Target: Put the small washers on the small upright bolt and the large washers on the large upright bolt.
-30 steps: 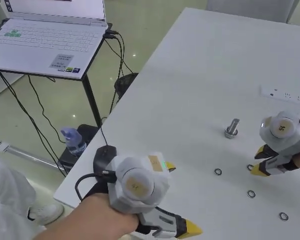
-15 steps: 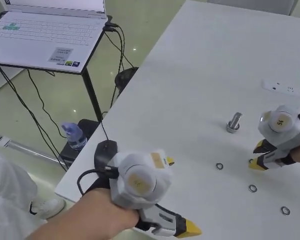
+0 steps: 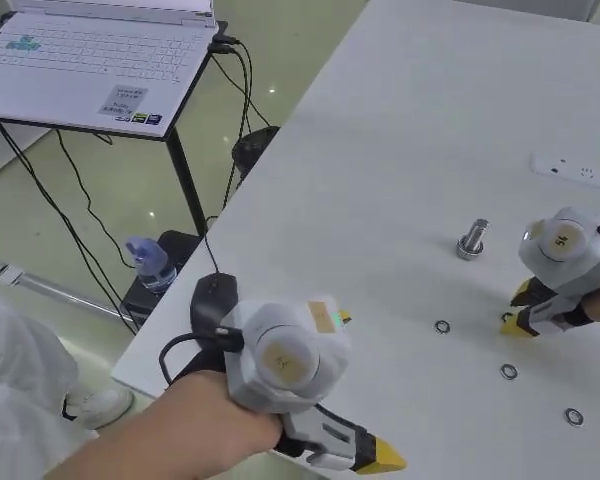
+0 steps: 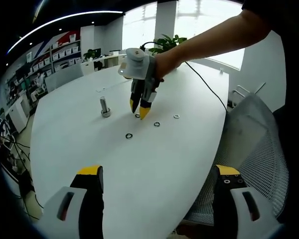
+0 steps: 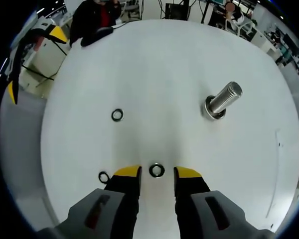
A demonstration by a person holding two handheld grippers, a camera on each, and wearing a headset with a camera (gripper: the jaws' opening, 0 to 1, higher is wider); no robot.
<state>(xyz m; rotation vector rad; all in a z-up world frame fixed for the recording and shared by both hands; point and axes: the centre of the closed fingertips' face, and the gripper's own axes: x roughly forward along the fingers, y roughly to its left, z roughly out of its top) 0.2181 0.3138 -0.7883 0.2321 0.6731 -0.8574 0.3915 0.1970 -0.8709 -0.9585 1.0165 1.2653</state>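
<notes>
Table: the white workbench lies broad and bare beyond the bolt. Its left edge drops to the floor beside a laptop on a stand.
Left gripper: the left gripper is held low over the table's near edge. It points across the top toward the other tool, jaws spread wide with nothing between them.
Right gripper: the right gripper is tipped steeply down with its yellow tips at the tabletop. The jaws are narrowly parted astride one washer, with a gap on each side.
Bolt: the bolt stands head-down near the right gripper but apart from it, its long axis upright and its threaded shank pointing up.
Washers: the straddled washer lies flat. Three more washers are scattered flat on the open top close by, well in from the edges.
</notes>
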